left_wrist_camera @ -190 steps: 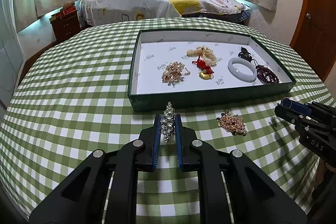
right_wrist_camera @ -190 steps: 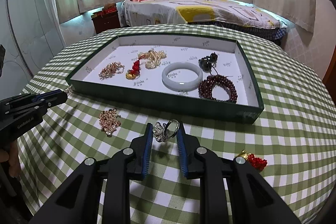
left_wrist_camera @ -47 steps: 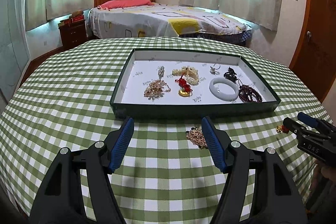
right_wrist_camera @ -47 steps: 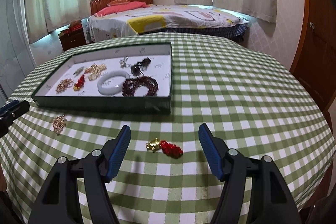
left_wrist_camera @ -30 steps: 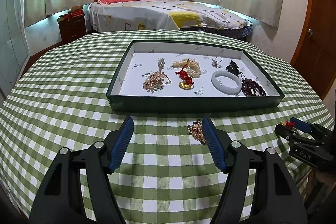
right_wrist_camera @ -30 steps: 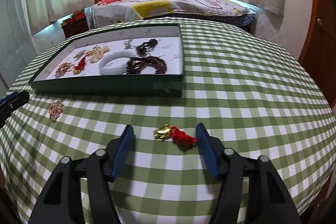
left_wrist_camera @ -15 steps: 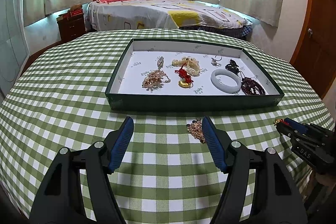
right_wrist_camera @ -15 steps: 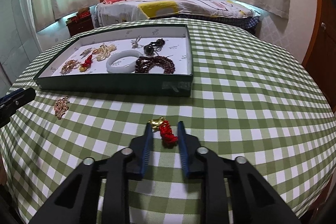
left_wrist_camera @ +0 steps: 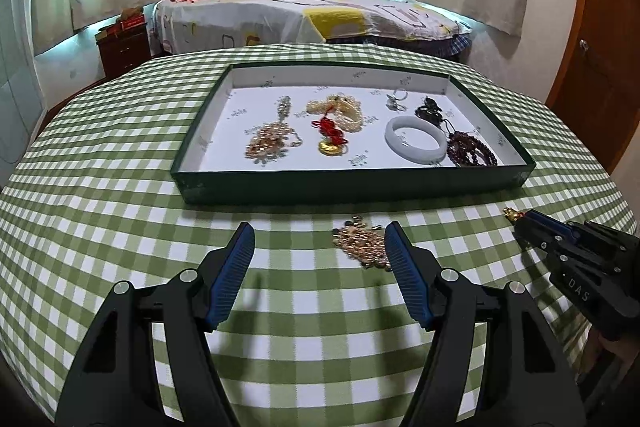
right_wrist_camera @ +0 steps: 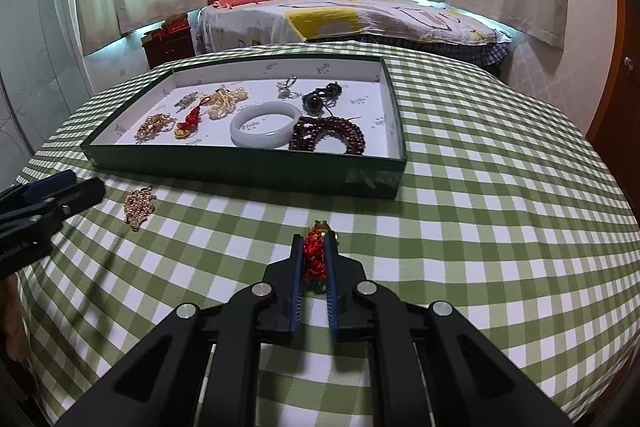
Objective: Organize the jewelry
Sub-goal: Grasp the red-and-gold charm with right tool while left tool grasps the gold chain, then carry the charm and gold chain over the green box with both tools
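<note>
My right gripper is shut on a red knotted charm with a gold tip, just above the checked tablecloth in front of the green tray. It shows at the right of the left wrist view. My left gripper is open and empty. A gold cluster piece lies on the cloth by the inner side of its right finger; it also shows in the right wrist view. The tray holds several pieces: a white bangle, dark red beads, pearls.
The round table's edge curves away close on the right and on the left. A bed and a nightstand stand beyond the table. A wooden door is at the right.
My right gripper closed on the red charm and lifted it slightly toward the tray. My left gripper stayed open and edged closer to the gold cluster piece.
</note>
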Available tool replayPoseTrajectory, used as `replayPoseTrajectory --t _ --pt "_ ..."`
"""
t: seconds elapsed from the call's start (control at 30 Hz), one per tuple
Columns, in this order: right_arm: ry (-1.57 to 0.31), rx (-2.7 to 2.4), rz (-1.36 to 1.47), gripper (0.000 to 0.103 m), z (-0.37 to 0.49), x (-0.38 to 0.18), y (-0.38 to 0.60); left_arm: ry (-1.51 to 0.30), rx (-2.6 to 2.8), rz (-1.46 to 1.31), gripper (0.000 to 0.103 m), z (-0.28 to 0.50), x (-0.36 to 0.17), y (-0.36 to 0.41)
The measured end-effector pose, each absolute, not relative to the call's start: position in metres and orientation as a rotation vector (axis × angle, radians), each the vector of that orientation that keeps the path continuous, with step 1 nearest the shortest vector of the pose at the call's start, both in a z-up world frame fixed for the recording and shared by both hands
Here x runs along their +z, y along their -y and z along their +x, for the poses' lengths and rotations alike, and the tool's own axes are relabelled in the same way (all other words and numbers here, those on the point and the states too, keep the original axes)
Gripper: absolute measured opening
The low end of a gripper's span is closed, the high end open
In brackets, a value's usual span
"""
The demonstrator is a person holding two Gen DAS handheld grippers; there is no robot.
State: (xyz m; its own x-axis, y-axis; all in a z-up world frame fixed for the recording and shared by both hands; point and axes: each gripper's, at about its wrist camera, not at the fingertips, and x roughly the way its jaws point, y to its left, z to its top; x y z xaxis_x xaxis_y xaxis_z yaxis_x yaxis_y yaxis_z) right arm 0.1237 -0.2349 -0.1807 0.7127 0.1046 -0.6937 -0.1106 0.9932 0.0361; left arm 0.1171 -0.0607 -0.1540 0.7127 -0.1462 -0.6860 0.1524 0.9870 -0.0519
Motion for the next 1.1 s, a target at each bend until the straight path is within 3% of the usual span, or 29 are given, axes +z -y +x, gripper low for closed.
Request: replayPoseTrajectory --t 0.23,0.4,0.57,0.63,1.1 --pt "-0.761 0.132 0.001 0.011 0.124 -0.18 0.233 -0.822 -0.185 0.039 0.066 0.134 -0.168 0.078" --pt "-0.766 0.132 0.016 0.011 0.126 -0.182 0.236 -0.862 -0.203 0.06 0.06 0.141 -0.178 0.084" --pt "-0.771 0.135 0.026 0.011 0.127 -0.185 0.237 -0.839 -0.236 0.078 0.025 0.138 -0.177 0.083" --pt "-0.772 0.137 0.028 0.011 0.127 -0.186 0.237 -0.836 -0.252 0.077 0.02 0.137 -0.177 0.081" --pt "-0.762 0.137 0.034 0.011 0.126 -0.184 0.236 -0.827 -0.282 0.043 0.014 0.126 -0.169 0.066"
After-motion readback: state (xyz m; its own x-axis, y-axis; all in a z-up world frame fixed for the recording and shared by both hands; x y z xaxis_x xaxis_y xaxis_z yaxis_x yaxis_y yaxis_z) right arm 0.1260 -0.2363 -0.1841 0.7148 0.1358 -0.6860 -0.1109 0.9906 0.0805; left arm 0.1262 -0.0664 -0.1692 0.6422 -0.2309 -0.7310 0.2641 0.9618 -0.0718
